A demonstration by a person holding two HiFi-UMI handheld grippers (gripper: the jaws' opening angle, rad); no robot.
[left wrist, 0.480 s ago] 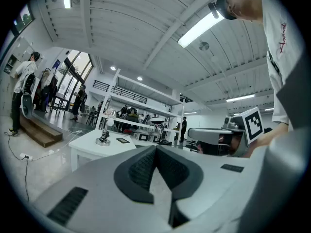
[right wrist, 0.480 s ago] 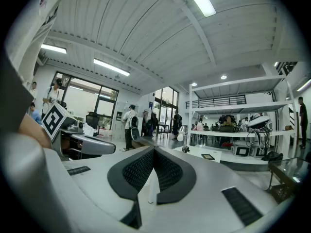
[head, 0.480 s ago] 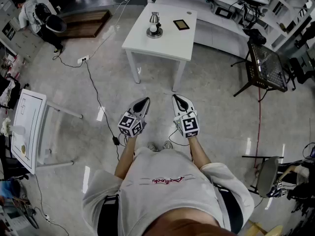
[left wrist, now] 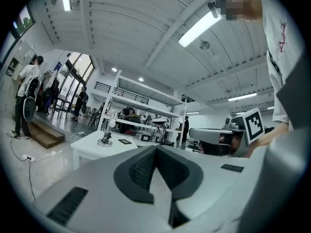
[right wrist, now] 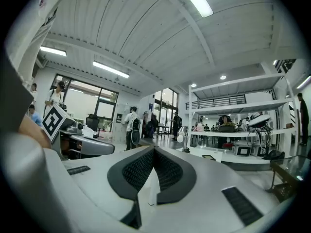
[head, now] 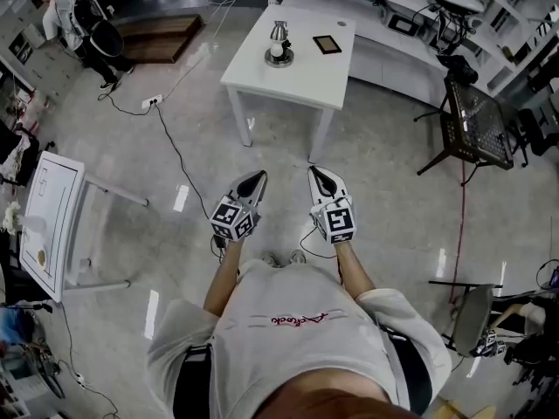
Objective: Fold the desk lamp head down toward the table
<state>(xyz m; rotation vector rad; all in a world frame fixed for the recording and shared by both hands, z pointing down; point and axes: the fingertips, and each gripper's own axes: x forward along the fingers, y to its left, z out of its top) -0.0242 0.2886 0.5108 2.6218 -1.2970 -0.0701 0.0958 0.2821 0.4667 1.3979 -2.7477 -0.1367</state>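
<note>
Lamp (head: 279,44) upright on table (head: 301,81), well ahead of the person; not yet reached.
Risk: pressing the head with the base unsteadied could slide or tip the small lamp instead of folding it. Left gripper (head: 255,180) and right gripper (head: 314,173) were level, jaws fully together, both empty.
</note>
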